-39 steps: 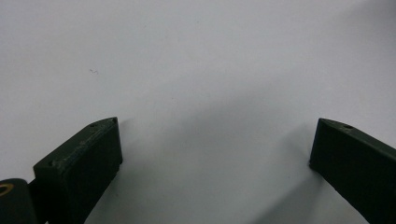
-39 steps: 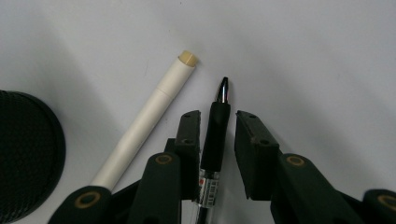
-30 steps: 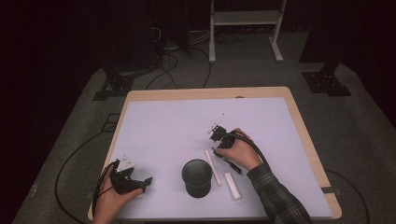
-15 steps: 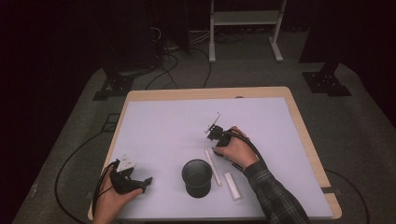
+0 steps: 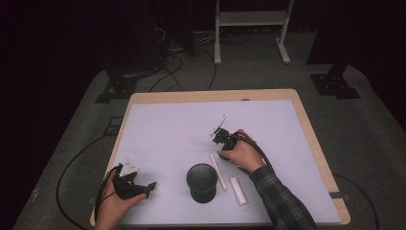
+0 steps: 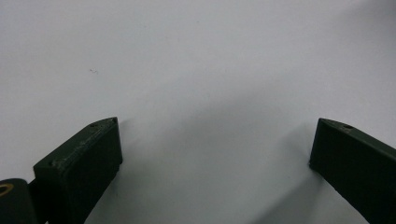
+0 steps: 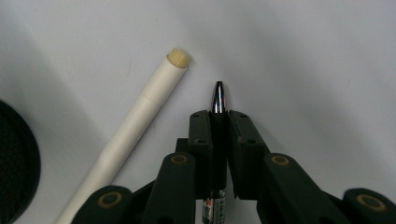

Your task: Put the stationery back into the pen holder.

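In the right gripper view my right gripper [image 7: 218,116] is shut on a black pen [image 7: 218,100] with its silver tip pointing ahead just above the white table. A long white stick [image 7: 154,126] with a tan end lies close on the left of the pen. Seen from the high view, the right gripper [image 5: 222,143] sits in the hand at mid-table beside that stick [image 5: 219,171]. My left gripper [image 5: 149,186] rests at the front left corner. Its fingers [image 6: 81,158] stand wide apart over bare table, holding nothing.
A black mesh cup [image 5: 202,182] stands upright near the front edge, between the two hands; its rim [image 7: 14,158] is at the left of the right gripper view. A short white cylinder [image 5: 239,190] lies right of the stick. The white mat [image 5: 182,124] covers the wooden table.
The right hand with its gripper has shifted slightly to the left and tilted. The left gripper, cup, stick and cylinder have not moved.
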Available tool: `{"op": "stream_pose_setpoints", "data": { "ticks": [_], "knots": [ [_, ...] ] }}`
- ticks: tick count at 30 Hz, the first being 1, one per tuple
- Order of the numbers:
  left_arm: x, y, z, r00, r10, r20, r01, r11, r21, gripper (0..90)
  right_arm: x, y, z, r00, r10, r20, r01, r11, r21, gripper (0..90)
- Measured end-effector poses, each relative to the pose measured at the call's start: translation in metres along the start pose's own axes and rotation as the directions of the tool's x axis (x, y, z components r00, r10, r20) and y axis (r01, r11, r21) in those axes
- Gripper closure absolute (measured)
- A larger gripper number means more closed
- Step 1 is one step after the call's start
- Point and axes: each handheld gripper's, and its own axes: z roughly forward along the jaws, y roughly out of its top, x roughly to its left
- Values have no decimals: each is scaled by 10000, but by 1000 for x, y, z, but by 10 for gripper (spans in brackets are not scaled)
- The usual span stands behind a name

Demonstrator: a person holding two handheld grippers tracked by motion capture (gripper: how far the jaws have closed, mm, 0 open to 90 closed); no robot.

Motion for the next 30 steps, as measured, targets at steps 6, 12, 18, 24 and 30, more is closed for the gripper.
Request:
{"op": "stream_pose_setpoints", "data": {
  "ticks": [6,12,18,24,30],
  "knots": [
    [0,0,0,10000,-2,-1,2,10000,-1,14,-2,-3,-6,9997,244,31,-244,9995,-221,796],
    [0,0,0,10000,-1,0,1,10000,-1,14,-7,-8,-16,9993,368,-61,-371,9978,-550,796],
    [0,0,0,10000,-2,-2,2,10000,-3,14,-10,-15,-26,9985,483,-256,-508,9927,-1091,796],
    [0,0,0,10000,-2,0,2,10000,18,14,-11,-23,-35,9985,437,-334,-487,9846,-1679,796],
    [0,0,0,10000,4,1,-4,10000,35,14,-11,-31,-46,9984,368,-432,-460,9710,-2347,797]
  ]
}}
